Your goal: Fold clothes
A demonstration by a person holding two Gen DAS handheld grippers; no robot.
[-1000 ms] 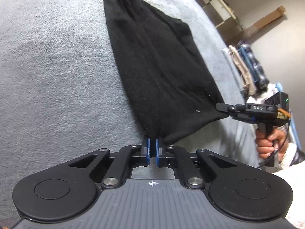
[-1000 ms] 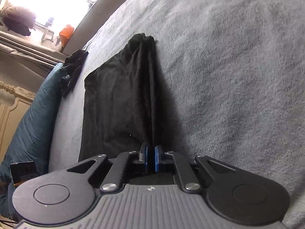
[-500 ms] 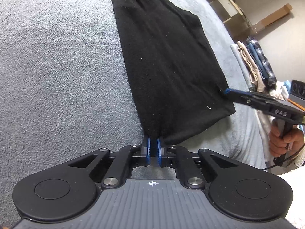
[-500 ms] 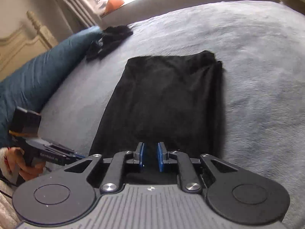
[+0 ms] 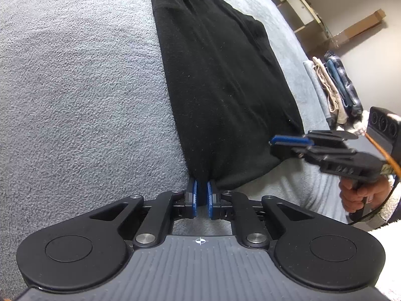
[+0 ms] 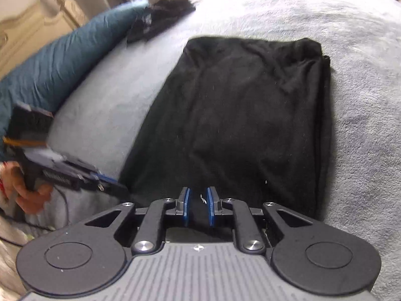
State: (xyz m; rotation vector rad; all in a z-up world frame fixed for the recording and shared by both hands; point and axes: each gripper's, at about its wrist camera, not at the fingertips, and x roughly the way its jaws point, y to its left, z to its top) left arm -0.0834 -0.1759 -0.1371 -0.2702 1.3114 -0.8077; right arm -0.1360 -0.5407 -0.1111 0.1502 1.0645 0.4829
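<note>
A black garment (image 6: pixel 238 115), folded long, is spread on the grey blanket (image 5: pixel 75 87) toward the bed's near edge. Its near corner is pinched by the left gripper (image 5: pixel 202 195). The right gripper (image 6: pixel 198 204) is held over the hem, jaws released, nothing grasped.

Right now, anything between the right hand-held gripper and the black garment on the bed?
Nothing visible. The right hand-held gripper hangs over the near edge of the black garment, jaws slightly apart, only bare cloth ahead. The left hand-held gripper sits at the garment's other near corner, off to the side, not in the way.
</note>
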